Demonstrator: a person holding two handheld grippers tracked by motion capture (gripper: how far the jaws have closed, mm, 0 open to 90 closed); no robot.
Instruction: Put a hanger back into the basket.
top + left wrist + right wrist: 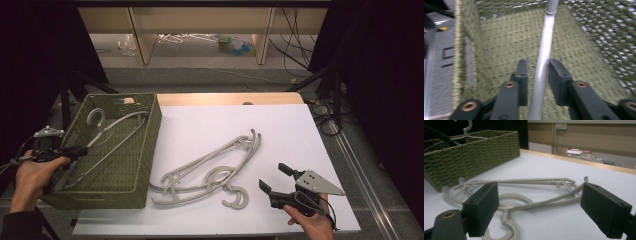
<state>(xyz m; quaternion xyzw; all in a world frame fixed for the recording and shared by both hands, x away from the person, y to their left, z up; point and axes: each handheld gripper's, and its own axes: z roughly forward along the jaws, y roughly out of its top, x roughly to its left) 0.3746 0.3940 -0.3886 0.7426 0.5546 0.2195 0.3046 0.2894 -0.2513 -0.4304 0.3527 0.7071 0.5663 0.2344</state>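
Observation:
A grey plastic hanger point(117, 126) lies inside the green woven basket point(156, 120) at the table's left. My left gripper point(80, 151) reaches over the basket's left rim. In the left gripper view its jaws stand slightly apart around the hanger's straight bar point(544, 47), so the left gripper point(537, 63) is open, with a gap at one pad. Two more grey hangers point(210, 165) lie overlapped on the white table top, one hook point(236, 198) toward the front. My right gripper point(272, 176) sits open just right of them, with nothing between its jaws; the right gripper point(539, 202) faces the hangers point(524, 181).
The white table sheet point(280, 125) has free room at the back and right. The basket wall point(474, 155) rises left of the hangers. Beyond the far wooden edge point(225, 98) are floor clutter, shelving legs and cables. Dark curtains flank both sides.

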